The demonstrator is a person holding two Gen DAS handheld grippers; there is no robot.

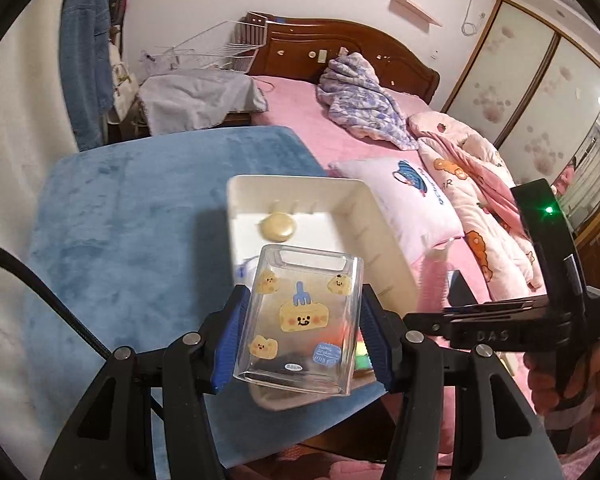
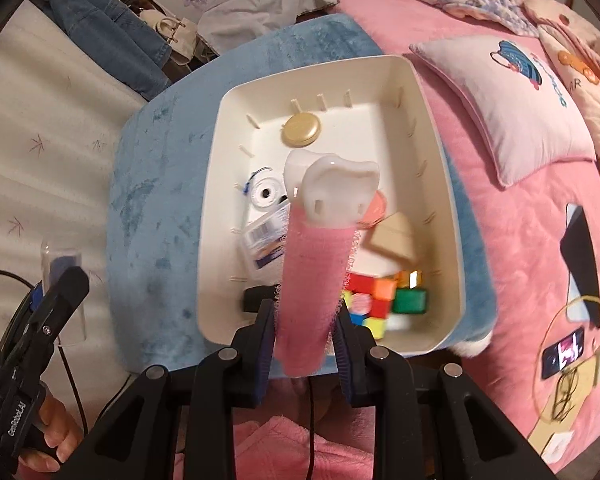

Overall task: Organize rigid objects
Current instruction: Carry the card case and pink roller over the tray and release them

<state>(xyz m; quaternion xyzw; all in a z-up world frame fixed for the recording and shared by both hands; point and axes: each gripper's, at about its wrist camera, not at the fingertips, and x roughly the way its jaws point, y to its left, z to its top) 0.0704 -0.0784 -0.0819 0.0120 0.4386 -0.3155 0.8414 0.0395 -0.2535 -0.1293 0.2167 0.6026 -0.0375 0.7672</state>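
Note:
My left gripper [image 1: 302, 336] is shut on a clear plastic box [image 1: 300, 320] with yellow cheese stickers, held above the near end of the white bin [image 1: 236, 200]. My right gripper [image 2: 306, 320] is shut on a pink roller with a white end cap [image 2: 312, 272], held over the white bin [image 2: 440, 184]. Inside the bin lie a gold round case [image 2: 301, 129], a white floss holder [image 2: 266, 194], a labelled pack [image 2: 264, 240], a beige box [image 2: 394, 240], a colour cube [image 2: 374, 300] and a black item [image 2: 254, 298].
The bin sits on a blue plush cushion [image 1: 140, 220] beside a pink bed [image 1: 340, 136]. A white pillow [image 2: 520, 112] lies right of the bin. A phone [image 2: 562, 352] and glasses [image 2: 566, 388] lie on the bedspread. The other gripper and hand show at each view's edge.

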